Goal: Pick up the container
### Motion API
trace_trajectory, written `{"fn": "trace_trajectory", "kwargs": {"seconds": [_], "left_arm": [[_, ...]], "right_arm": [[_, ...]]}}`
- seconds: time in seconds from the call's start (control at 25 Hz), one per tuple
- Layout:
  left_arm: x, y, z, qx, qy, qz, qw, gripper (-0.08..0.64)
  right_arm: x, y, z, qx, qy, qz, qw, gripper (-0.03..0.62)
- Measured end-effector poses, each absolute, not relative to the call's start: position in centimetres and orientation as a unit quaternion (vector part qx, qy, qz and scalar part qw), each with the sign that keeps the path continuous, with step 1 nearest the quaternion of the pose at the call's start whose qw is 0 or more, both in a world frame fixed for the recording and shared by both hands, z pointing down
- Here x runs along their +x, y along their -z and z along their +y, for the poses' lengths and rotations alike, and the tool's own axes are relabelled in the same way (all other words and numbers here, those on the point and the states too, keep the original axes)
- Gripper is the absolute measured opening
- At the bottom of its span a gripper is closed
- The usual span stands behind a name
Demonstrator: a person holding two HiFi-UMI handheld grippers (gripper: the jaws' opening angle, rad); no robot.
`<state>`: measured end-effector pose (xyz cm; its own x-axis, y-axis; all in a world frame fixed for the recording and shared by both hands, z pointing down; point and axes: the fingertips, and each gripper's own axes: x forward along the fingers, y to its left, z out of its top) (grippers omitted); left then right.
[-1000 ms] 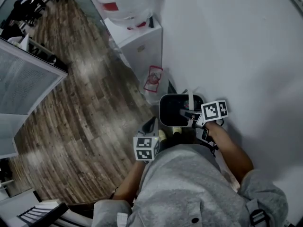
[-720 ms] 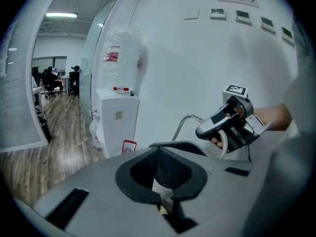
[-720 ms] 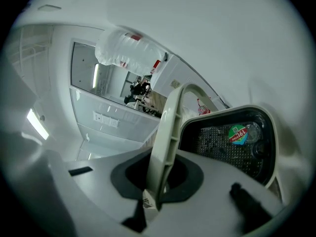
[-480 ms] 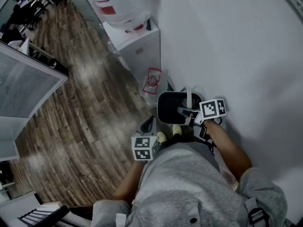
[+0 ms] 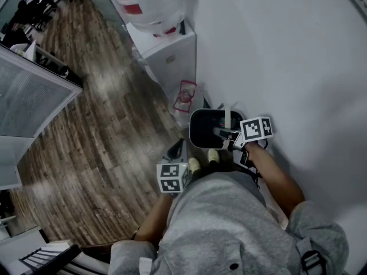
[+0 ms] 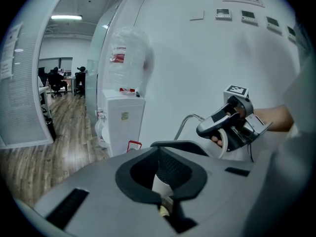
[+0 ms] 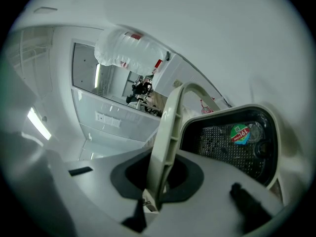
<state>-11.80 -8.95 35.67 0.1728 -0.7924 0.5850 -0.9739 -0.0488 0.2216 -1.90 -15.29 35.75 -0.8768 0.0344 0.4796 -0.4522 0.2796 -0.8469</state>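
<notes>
The container is a dark bin with rounded corners and a white bail handle, hanging by the wall in front of the person's feet. My right gripper is shut on that handle; in the right gripper view the pale handle runs up out of the jaws, with the bin's black meshed inside and a round sticker to the right. My left gripper hovers left of the bin, apart from it, its tips together as one point and holding nothing. The left gripper view shows the bin's rim and the right gripper.
A white water dispenser with a large bottle stands along the wall beyond the bin. A red-printed plastic bag hangs between them. The white wall is at right, wooden floor at left, a glass partition farther left.
</notes>
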Motion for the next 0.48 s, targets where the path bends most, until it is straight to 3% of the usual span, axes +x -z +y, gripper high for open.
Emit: {"fn": "trace_trajectory", "kwargs": {"seconds": [0.48], "left_arm": [[-11.19,-36.67,-9.37,0.702,-0.157,-0.626,0.302,0.017]], "right_arm": [[-1.71,-36.2,-15.92,0.131,-0.594,-0.767,0.207,0.028]]}}
